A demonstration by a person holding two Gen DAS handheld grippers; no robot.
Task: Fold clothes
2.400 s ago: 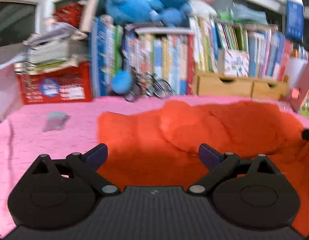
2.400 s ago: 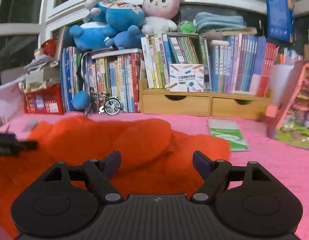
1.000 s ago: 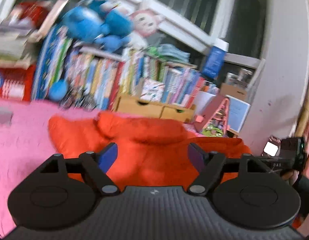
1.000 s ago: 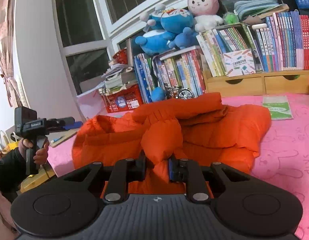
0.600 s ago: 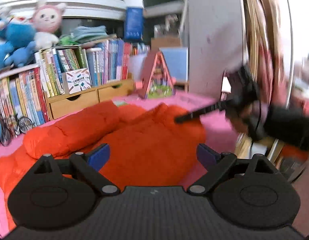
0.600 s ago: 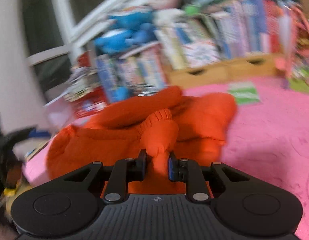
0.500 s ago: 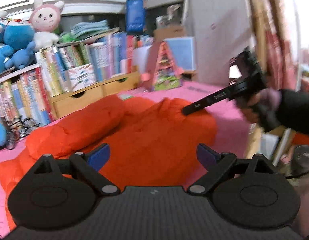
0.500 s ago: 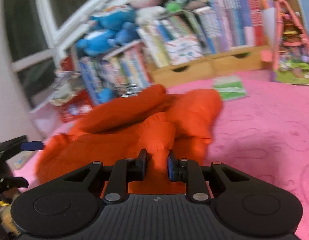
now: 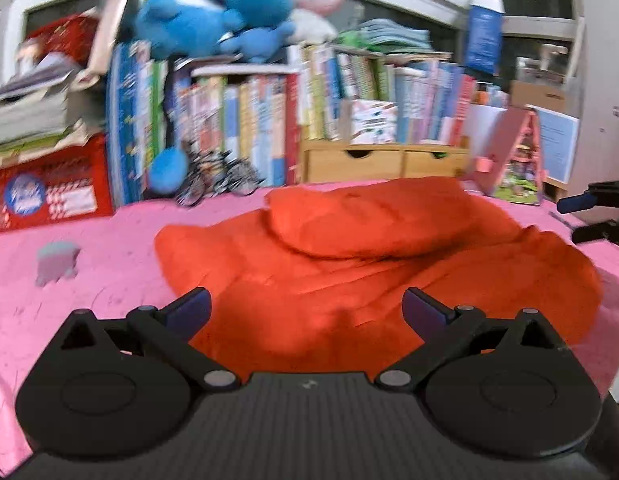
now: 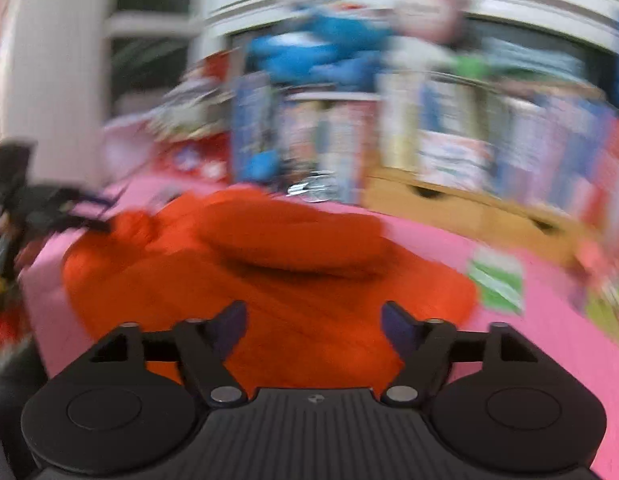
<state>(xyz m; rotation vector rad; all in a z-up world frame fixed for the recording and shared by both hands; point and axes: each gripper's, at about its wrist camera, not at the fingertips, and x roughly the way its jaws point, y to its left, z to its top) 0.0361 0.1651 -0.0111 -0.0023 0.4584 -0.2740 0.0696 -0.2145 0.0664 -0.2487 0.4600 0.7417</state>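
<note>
Right wrist view shows the clearest change: half a second ago the right gripper was pinched on a bunched orange sleeve, and now its jaws stand wide apart with nothing between them, so the sleeve has been let go. The orange jacket lies just ahead of and below those fingers on the pink cloth, with one padded sleeve laid across the body beyond the fingertips. That reads as one sleeve fold set down, though the heavy blur leaves the edges uncertain.

The left gripper is also spread open and empty, hovering over the near edge of the jacket; it was open in the earlier views too, but has swung back to face the bookshelf. The jacket's outline remains lumpy and wide, so by my judgement more folding is left.

Beyond the jacket stand a row of books, a toy bicycle and wooden drawers; a small grey object sits off to the left gripper's left, and a green booklet lies to the right gripper's right, just beside the jacket. Nothing rests on the garment itself.
</note>
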